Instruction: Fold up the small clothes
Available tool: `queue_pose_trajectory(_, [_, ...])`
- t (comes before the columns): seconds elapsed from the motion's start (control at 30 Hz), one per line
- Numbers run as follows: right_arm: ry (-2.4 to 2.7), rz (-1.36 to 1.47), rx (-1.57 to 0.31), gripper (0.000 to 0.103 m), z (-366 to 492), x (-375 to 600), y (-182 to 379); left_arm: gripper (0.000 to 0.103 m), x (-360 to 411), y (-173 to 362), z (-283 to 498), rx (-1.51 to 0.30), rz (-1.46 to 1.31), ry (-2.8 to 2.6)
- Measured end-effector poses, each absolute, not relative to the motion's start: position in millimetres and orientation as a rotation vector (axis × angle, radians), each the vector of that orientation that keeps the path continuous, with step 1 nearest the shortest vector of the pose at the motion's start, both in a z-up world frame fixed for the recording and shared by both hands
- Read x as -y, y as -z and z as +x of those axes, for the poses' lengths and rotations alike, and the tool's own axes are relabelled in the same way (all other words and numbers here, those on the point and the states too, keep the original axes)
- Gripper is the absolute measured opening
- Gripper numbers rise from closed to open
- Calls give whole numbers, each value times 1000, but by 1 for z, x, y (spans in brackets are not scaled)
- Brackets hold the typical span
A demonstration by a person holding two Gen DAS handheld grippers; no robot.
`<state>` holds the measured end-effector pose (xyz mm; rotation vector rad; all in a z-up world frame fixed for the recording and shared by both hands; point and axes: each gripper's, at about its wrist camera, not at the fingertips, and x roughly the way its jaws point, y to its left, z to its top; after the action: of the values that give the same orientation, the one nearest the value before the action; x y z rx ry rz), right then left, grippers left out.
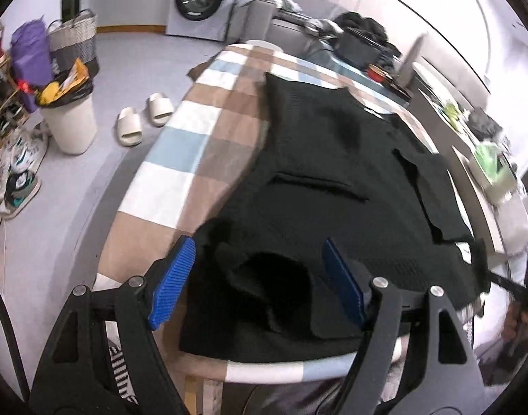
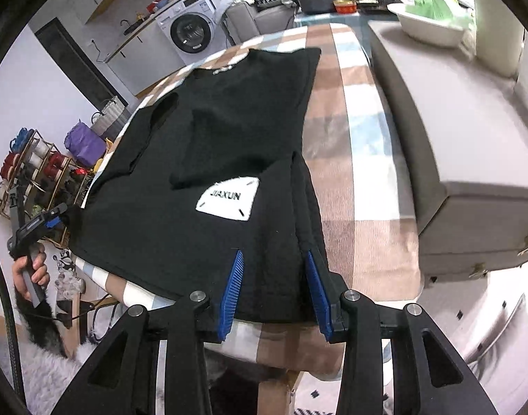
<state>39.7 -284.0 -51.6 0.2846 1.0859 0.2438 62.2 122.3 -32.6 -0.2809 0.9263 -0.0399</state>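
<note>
One black garment (image 2: 229,145) lies spread flat on one checked tablecloth (image 2: 354,173), one white label patch (image 2: 229,200) showing near its lower hem. Two grippers. Left gripper (image 1: 260,276) hovers over the near hem, jaws wide apart, pads clear of the bunched cloth between them. Right gripper (image 2: 274,294) straddles the near hem corner, jaws parted, nothing clamped. Floor: two beige slippers (image 1: 143,121), one white bin (image 1: 72,124). One washing machine (image 1: 201,0) at the back.

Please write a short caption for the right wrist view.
Right gripper open over the near hem of a black garment spread on a checked tablecloth.
</note>
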Motion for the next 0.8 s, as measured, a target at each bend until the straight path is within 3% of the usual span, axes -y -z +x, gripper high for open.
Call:
queue_pose_trajectory(0.4, [-295,260,-1093,39,33,279,46,74,-108,48,57,-1043,-251,128])
queue_pose_trajectory(0.67, [-341,256,-1119,39,31,274,50,73,-122,68,79,-1054,-397,96])
queue_pose_trajectory(0.8, [-329,288,-1136,39,34,280,60,60,-127,76,84,-1049,-442,56])
